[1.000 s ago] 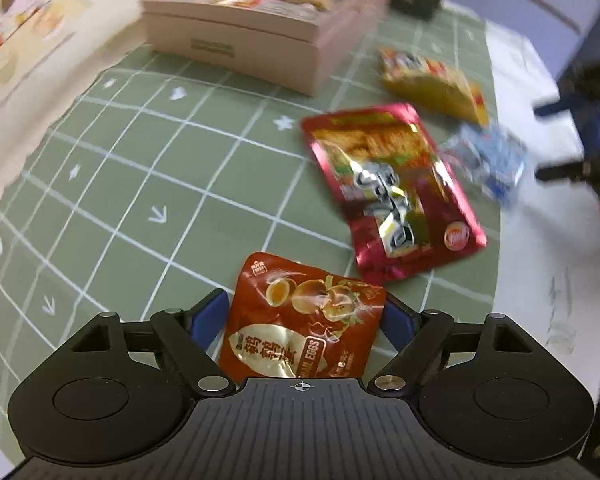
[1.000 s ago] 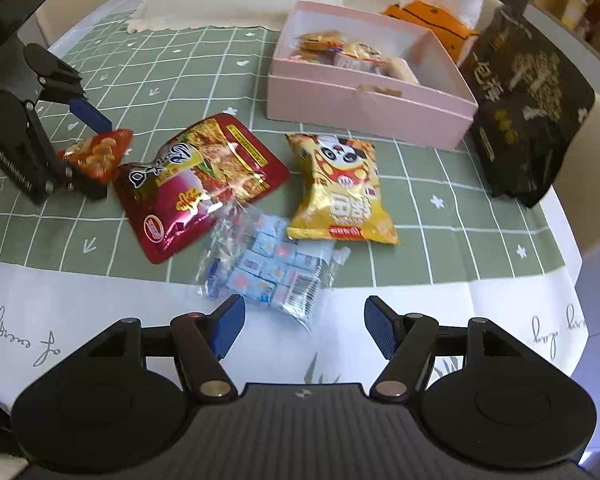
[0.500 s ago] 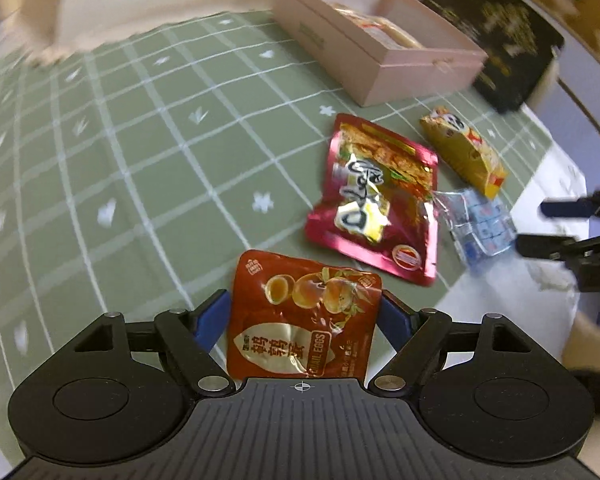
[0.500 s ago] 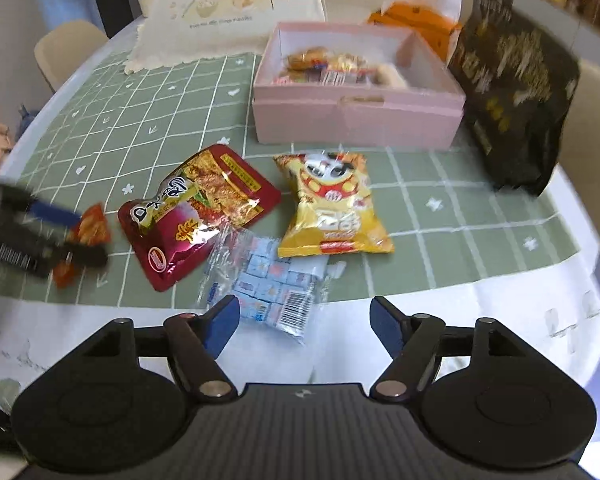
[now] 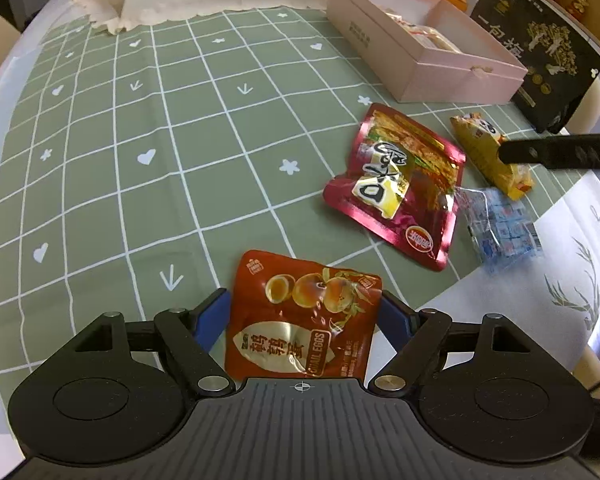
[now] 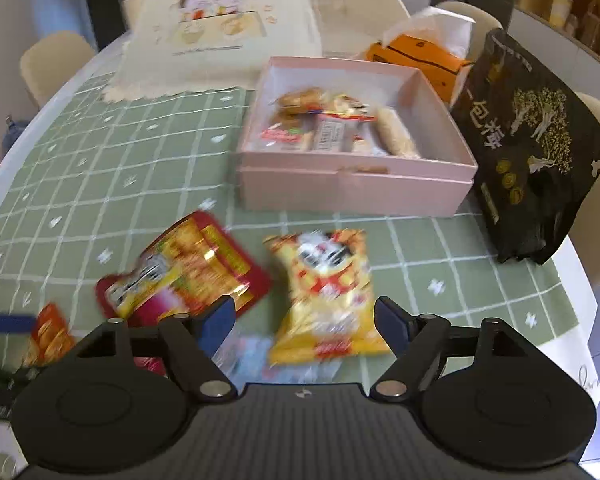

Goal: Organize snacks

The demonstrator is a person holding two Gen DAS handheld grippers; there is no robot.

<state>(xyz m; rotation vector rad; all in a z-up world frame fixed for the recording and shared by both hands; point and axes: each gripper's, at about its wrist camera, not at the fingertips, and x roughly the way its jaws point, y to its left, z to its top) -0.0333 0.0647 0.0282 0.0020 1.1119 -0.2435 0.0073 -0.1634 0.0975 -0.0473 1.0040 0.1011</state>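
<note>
My left gripper [image 5: 305, 312] is shut on an orange-red quail egg packet [image 5: 300, 320] and holds it above the green checked cloth. The packet also shows at the left edge of the right wrist view [image 6: 48, 336]. My right gripper [image 6: 305, 320] is open and empty, just over the yellow panda snack bag [image 6: 328, 292]. A dark red foil pouch [image 5: 400, 184] [image 6: 180, 276] and a clear bag of small blue sweets [image 5: 500, 228] lie beside it. The pink box [image 6: 356, 184] [image 5: 452, 76] holds several snacks.
A black paper bag [image 6: 532, 152] stands right of the box. An orange tissue box [image 6: 416, 56] sits behind it. A cream cartoon-printed bag [image 6: 220, 24] lies at the table's far side. Chairs ring the round table. The near table edge has white cloth [image 5: 572, 280].
My left gripper has swung its view leftward, still holding the quail egg packet. My right gripper has moved forward over the sweets bag toward the yellow bag.
</note>
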